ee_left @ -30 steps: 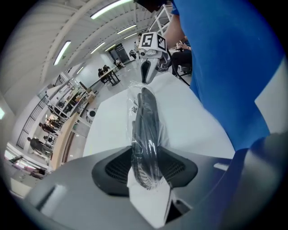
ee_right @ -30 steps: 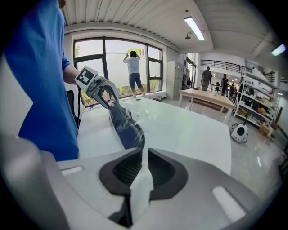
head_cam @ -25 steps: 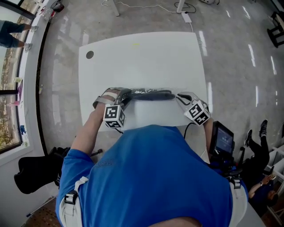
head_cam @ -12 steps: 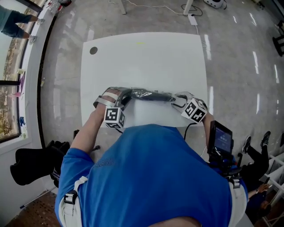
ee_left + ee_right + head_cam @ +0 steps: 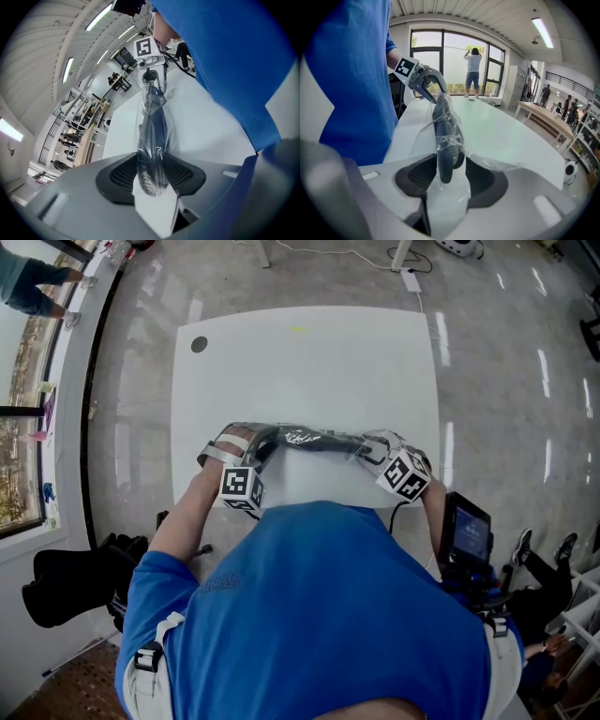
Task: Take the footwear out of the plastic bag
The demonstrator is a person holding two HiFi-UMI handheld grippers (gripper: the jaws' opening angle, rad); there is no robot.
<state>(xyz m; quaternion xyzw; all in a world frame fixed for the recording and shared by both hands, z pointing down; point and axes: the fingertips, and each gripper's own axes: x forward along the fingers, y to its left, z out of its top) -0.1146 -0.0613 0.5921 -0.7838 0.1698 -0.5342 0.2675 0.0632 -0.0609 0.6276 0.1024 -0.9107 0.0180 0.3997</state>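
A dark pair of footwear (image 5: 314, 440) wrapped in a clear plastic bag hangs lengthwise between my two grippers, just above the near part of the white table (image 5: 309, 371). My left gripper (image 5: 251, 442) is shut on the bagged footwear's left end; in the left gripper view the pads (image 5: 123, 176) press on the footwear (image 5: 154, 136). My right gripper (image 5: 373, 452) has just been opening. In the right gripper view the other end of the footwear (image 5: 443, 136) and loose bag film lie between its jaws (image 5: 449, 173), with a gap on one side.
The table has a round cable hole (image 5: 199, 344) at its far left corner. A small screen (image 5: 466, 535) stands to my right and a black bag (image 5: 70, 592) lies on the floor to my left. A person (image 5: 473, 70) stands at the window.
My right gripper has shifted a little left, closer along the bagged footwear. The left gripper has kept its hold and its place.
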